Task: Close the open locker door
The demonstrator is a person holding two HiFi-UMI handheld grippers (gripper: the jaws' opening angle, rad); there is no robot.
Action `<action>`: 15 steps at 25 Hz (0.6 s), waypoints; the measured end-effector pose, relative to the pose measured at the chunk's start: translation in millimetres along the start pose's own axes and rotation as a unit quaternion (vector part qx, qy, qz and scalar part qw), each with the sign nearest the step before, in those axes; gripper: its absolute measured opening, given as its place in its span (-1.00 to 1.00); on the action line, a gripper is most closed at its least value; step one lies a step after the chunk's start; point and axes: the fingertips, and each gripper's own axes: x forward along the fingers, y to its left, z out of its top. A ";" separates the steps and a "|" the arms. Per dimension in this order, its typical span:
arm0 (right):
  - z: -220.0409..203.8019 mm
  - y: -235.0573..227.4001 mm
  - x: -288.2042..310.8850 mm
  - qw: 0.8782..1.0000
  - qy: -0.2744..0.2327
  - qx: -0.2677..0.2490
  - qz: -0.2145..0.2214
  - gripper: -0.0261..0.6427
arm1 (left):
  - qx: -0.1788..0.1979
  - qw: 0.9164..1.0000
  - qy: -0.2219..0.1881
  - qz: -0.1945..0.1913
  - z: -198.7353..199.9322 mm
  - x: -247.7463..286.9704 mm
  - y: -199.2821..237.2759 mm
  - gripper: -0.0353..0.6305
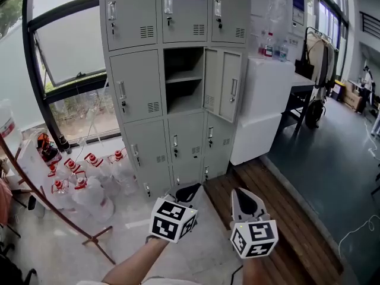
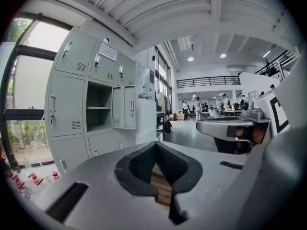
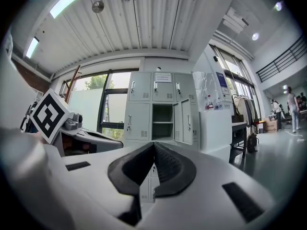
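Observation:
A grey locker bank (image 1: pixel 172 82) stands ahead of me. Its middle compartment (image 1: pixel 184 79) is open, with one shelf inside and nothing on it. The open door (image 1: pixel 222 85) is swung out to the right, its handle facing me. Both grippers hang low in front of the lockers, well short of the door. The left gripper (image 1: pixel 189 190) is shut with nothing in it, and so is the right gripper (image 1: pixel 246 198). The left gripper view shows the open compartment (image 2: pixel 98 107) and door (image 2: pixel 125 107) beyond the closed jaws (image 2: pixel 154 143). The right gripper view shows the door (image 3: pixel 184 121) past its jaws (image 3: pixel 153 143).
Several clear water jugs with red caps (image 1: pixel 83 183) crowd the floor at the left, beside a slanted wooden stand (image 1: pixel 53 200). A white cabinet (image 1: pixel 264 105) abuts the lockers on the right, with a desk behind it. A wooden floor strip (image 1: pixel 285 218) runs at the right.

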 end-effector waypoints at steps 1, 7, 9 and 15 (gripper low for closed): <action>-1.2 -3.6 -0.9 1.000 -0.001 0.002 0.003 -0.91 | 0.000 1.000 0.001 0.003 -0.1 1.9 -2.2 -0.88; -4.2 -21.4 -3.3 1.000 -0.002 0.007 0.013 -0.91 | 0.002 1.000 0.005 0.014 4.3 13.1 -11.7 -0.88; -5.0 -24.8 -1.8 1.000 -0.002 0.008 0.014 -0.91 | 0.003 1.000 0.005 0.014 6.2 16.8 -11.9 -0.88; -14.8 -37.7 7.0 1.000 0.008 0.008 0.011 -0.91 | -0.001 1.000 0.007 0.009 3.7 35.1 -9.6 -0.88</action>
